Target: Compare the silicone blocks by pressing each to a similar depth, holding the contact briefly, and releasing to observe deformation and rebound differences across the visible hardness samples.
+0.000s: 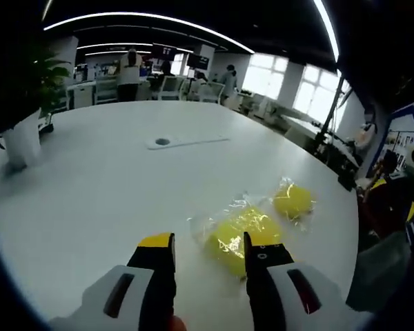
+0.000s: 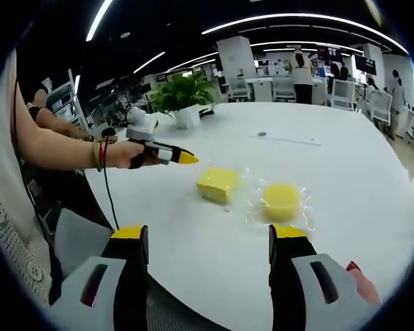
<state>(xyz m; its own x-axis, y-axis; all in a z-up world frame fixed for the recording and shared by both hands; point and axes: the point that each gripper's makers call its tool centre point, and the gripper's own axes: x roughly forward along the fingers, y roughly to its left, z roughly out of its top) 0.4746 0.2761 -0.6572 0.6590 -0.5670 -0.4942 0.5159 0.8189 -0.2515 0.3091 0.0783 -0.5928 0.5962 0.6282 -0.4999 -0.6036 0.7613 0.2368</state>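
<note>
Two yellow silicone blocks lie in clear wrap on the white table (image 1: 90,200). In the left gripper view the nearer block (image 1: 236,233) sits just ahead of my left gripper (image 1: 207,243), partly behind its right jaw. The rounder block (image 1: 292,201) lies farther right. That gripper is open, with nothing between the jaws. In the right gripper view the square block (image 2: 219,184) and the round block (image 2: 281,201) lie ahead of my right gripper (image 2: 208,233), which is open and hangs clear of both. A hand holds the left gripper (image 2: 167,154) just left of the square block.
A potted plant (image 2: 183,96) stands at the table's far edge and shows as a white pot (image 1: 22,141) in the left gripper view. A cable port (image 1: 162,142) sits mid-table. The person's arm (image 2: 55,148) reaches in from the left. Desks, chairs and people fill the office behind.
</note>
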